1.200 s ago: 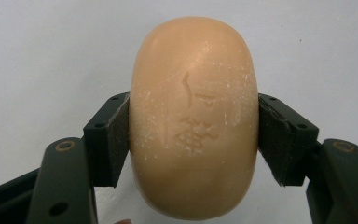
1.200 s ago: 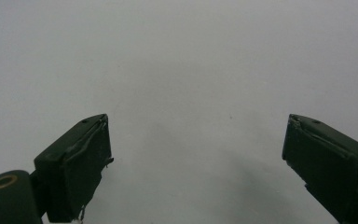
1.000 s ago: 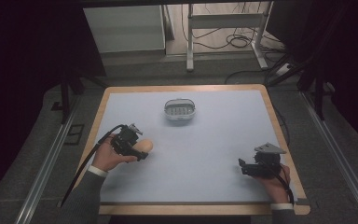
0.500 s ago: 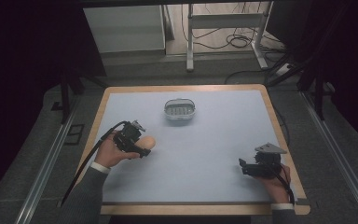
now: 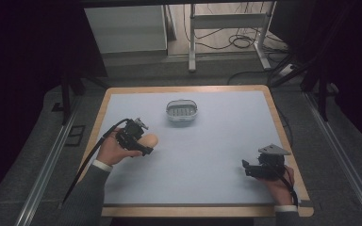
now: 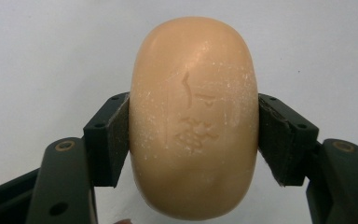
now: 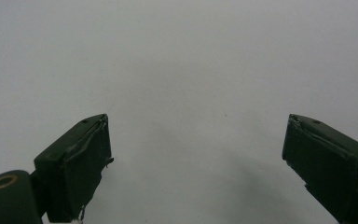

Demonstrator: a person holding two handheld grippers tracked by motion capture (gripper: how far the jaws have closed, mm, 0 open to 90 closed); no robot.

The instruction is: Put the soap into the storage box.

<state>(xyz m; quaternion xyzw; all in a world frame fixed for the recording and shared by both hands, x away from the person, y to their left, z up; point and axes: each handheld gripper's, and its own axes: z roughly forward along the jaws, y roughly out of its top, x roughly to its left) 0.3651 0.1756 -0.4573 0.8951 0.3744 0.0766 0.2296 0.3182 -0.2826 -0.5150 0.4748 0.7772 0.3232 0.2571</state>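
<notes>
Right gripper (image 5: 250, 170): nearest to the person, low over the right front part of the counter (image 5: 217, 155), held in the right hand (image 5: 275, 181). The grey three-cornered plate on top of it is turned up.
Right jaws: released. In the right gripper view the two black jaws stand wide apart and between them is the bare pale surface.
Left gripper (image 5: 143, 147): a little farther in, over the left part of the counter, held in the left hand (image 5: 113, 149). Its black cable goes back from it over the left front edge.
Left jaws: clenched on the soap (image 6: 193, 116). In the left gripper view both pads press on its two long sides, about at the middle of its length, and both rounded ends of the soap stick out past the pads.
Soap: an oval bar of pale orange colour, with a stamped mark and fine white scratches on its upper face. In the high view it is at the tip of the left gripper, on the left part of the counter. If it touches the surface or is a little above it, I cannot tell.
Basket (image 5: 182, 110): farthest, a small oval one near the back middle of the counter, well apart from the soap and from both grippers.
</notes>
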